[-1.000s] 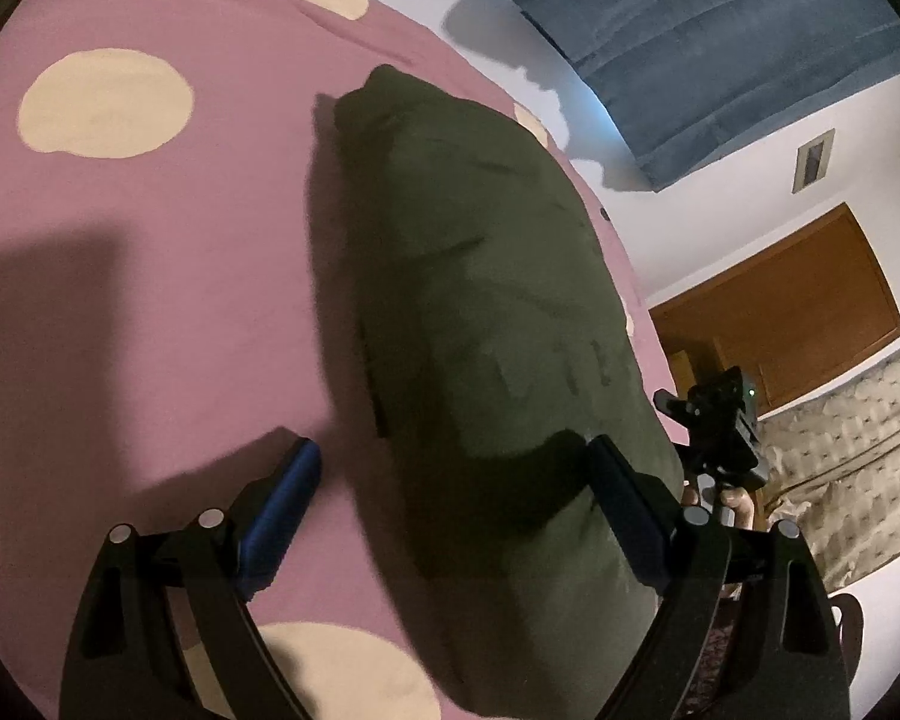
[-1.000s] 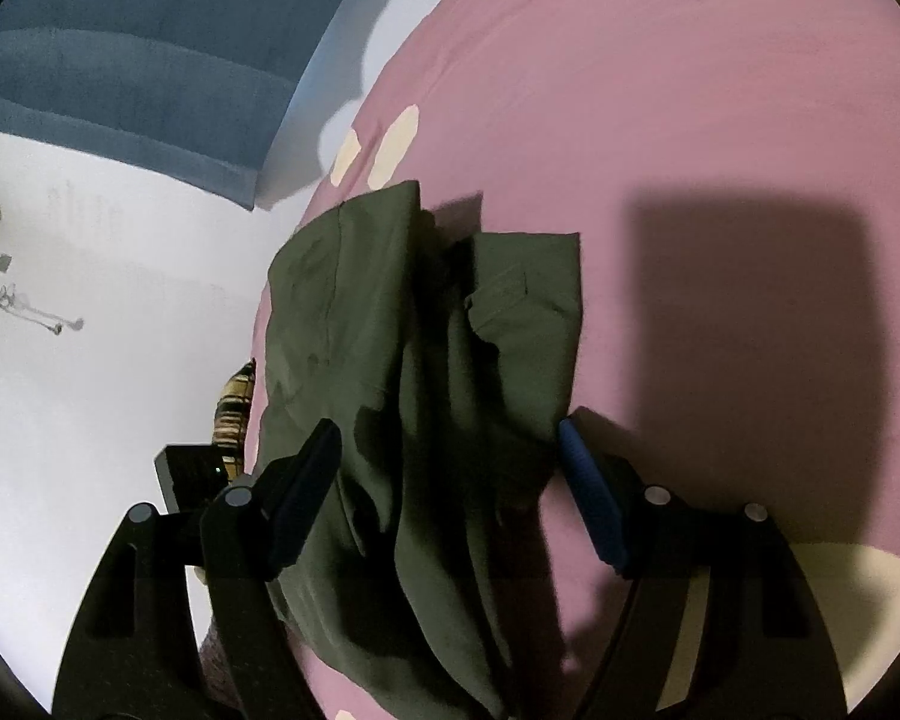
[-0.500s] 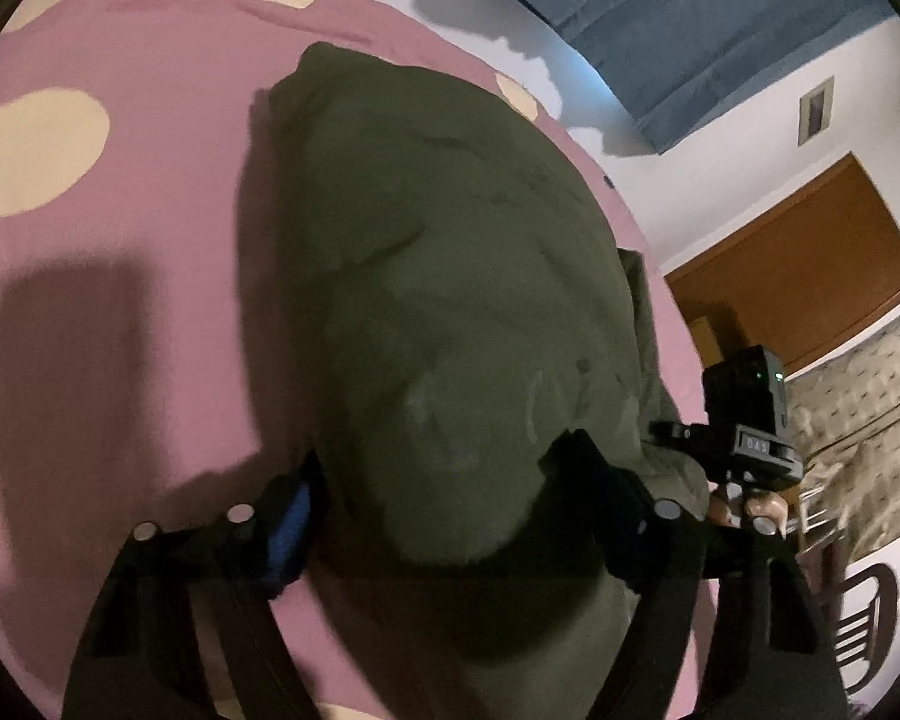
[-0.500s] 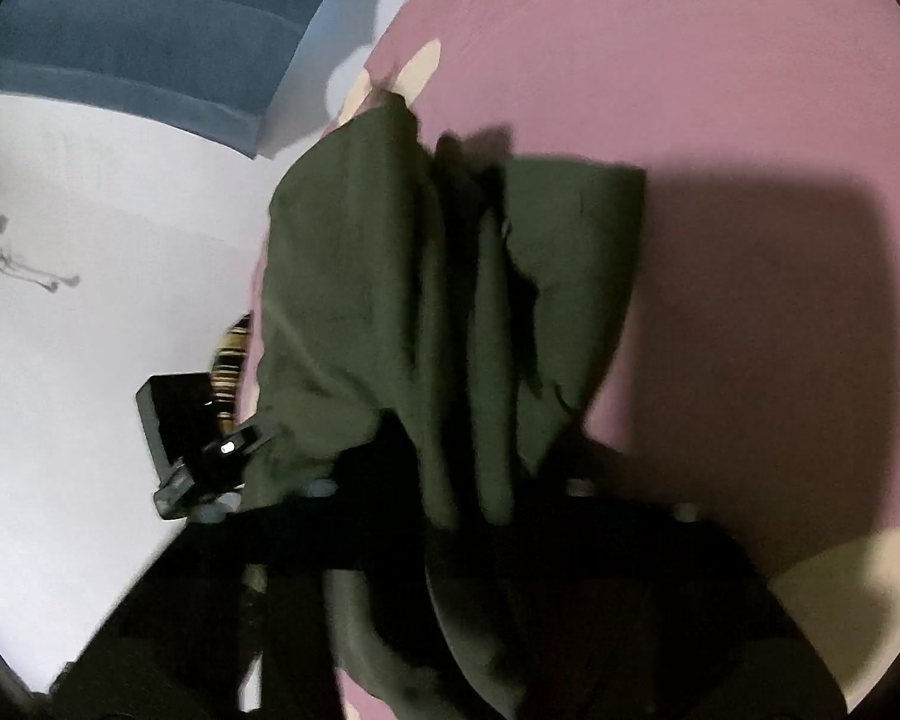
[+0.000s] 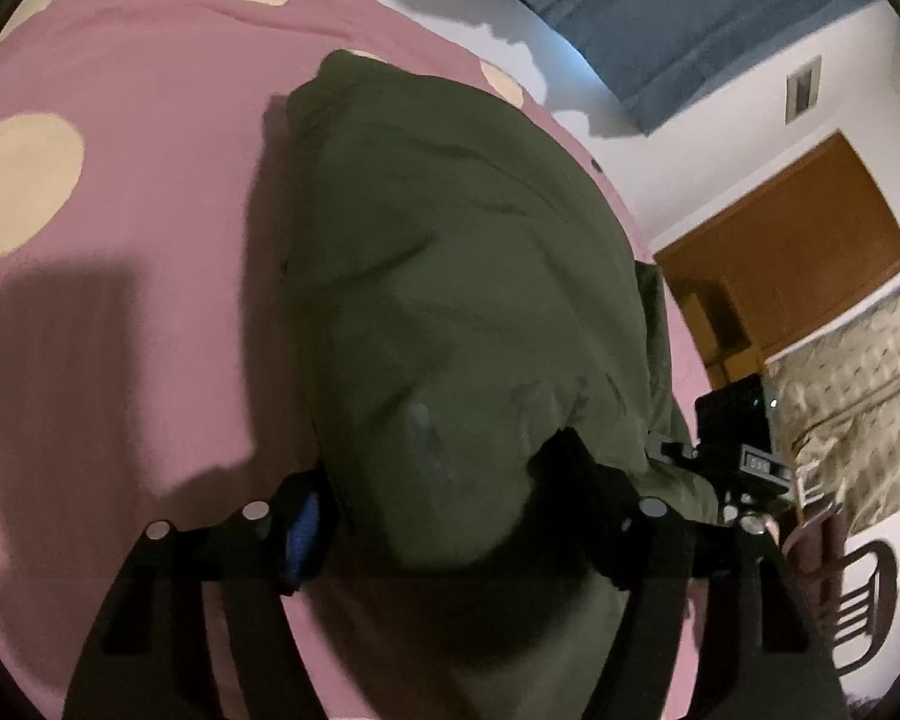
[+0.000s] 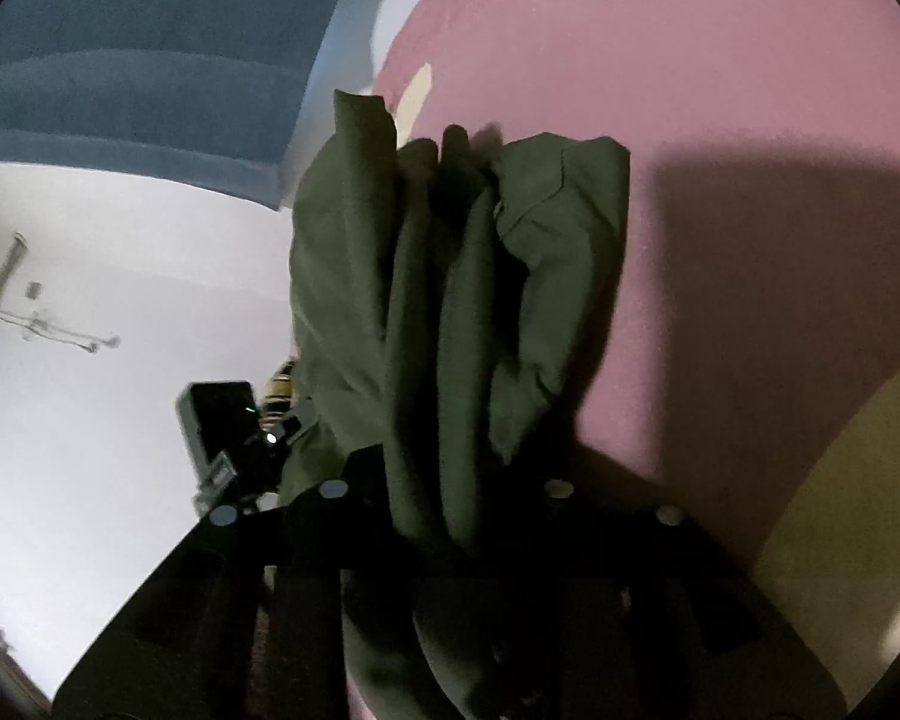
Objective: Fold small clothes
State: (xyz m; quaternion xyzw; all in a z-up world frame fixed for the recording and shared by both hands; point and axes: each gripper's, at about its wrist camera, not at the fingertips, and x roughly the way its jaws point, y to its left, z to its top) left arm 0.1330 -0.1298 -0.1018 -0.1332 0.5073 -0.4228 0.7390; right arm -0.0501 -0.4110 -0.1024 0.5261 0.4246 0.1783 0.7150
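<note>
Both grippers have closed in on the olive-green garment (image 5: 450,276) since a second ago, when each stood wide with the cloth lying flat between its fingers; the near end of the cloth is now gathered and lifted off the pink spotted bedspread (image 5: 120,120). Left gripper (image 5: 444,516): its jaws have just been narrowing and now stand moderately wide, with a thick bunch of fabric filling the gap; the blue pad on one finger sits against the cloth, so I judge it clamped. Right gripper (image 6: 444,492): jaws drawn narrow, after a slight easing, on several hanging pleats of the same garment, which drape down over the fingers. The far end of the garment appears to rest on the bedspread, near its edge by the white wall (image 6: 120,240). Risks noted: the right grip holds uneven pleats, so an inner layer could slip out during the lift and spoil the fold line. The left bunch is bulky; if the two hands travel at different rates the cloth will twist. Dragging the far end could pull it off the bed's edge.
</note>
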